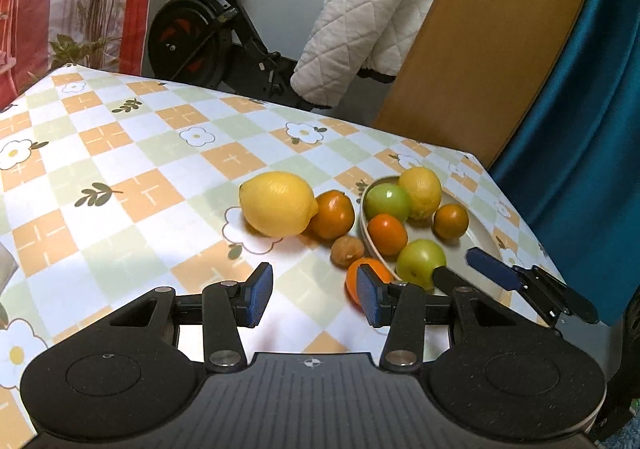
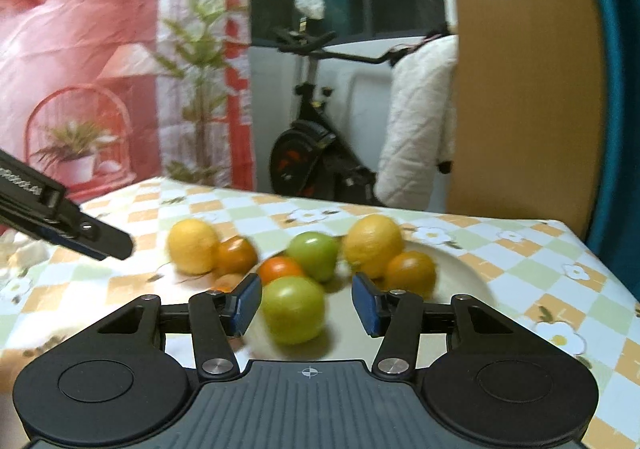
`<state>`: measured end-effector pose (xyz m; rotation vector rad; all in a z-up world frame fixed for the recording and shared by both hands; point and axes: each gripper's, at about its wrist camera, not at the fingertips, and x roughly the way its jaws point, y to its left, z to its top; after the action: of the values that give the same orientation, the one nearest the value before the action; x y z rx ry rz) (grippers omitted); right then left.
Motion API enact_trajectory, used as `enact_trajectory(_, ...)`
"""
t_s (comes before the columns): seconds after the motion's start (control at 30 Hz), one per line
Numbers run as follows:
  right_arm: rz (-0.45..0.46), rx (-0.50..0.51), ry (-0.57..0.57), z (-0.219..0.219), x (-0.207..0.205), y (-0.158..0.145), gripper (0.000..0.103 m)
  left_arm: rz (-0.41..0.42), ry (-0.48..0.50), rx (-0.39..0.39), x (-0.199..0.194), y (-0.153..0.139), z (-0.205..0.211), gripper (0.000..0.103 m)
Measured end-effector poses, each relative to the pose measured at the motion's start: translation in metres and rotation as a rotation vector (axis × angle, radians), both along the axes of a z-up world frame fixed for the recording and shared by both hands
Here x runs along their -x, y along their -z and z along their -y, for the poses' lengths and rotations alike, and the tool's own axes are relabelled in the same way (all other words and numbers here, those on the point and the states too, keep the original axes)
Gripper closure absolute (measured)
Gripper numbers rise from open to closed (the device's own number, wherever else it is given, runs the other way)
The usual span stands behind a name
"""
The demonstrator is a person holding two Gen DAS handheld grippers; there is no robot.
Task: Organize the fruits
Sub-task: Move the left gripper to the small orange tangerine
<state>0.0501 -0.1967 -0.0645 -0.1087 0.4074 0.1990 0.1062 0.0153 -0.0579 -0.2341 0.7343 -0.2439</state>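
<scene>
A white plate (image 1: 478, 237) holds two green apples, a lemon (image 1: 421, 191) and two oranges. On the cloth beside it lie a big lemon (image 1: 278, 203), an orange (image 1: 334, 214), a brown kiwi (image 1: 347, 251) and an orange (image 1: 362, 277) partly behind my left finger. My left gripper (image 1: 314, 295) is open and empty over the cloth. My right gripper (image 2: 306, 303) is open, with the near green apple (image 2: 293, 309) between its pads on the plate (image 2: 464, 281), not gripped. It also shows in the left wrist view (image 1: 466, 269).
The table has a checked flower cloth (image 1: 140, 185); its far edge and right corner are close to the plate. Beyond stand an exercise bike (image 1: 208, 29), a white quilted coat (image 1: 360, 21) and a brown board (image 1: 492, 41).
</scene>
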Motion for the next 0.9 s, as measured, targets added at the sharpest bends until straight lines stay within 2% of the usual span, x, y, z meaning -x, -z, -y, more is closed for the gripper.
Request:
enact_trajectory(0.13,-0.031,0.023,-0.048,-0.019,0.003,0.001,0.059,0.009,-0.005,0.033,0.004,0.002,-0.010,0.054)
enact_trajectory(0.33,-0.105,0.015,-0.096,-0.037,0.005,0.003,0.070,0.013,-0.016,0.072,0.010,0.009,-0.019,0.054)
enact_trajectory(0.47,-0.152,0.023,-0.106,-0.047,0.003,0.005,0.070,0.009,-0.013,0.086,0.009,0.014,-0.020,0.055)
enact_trajectory(0.9,-0.263,-0.015,-0.062,-0.049,-0.019,0.014,0.070,-0.018,0.121,0.091,-0.019,0.021,0.008,0.055)
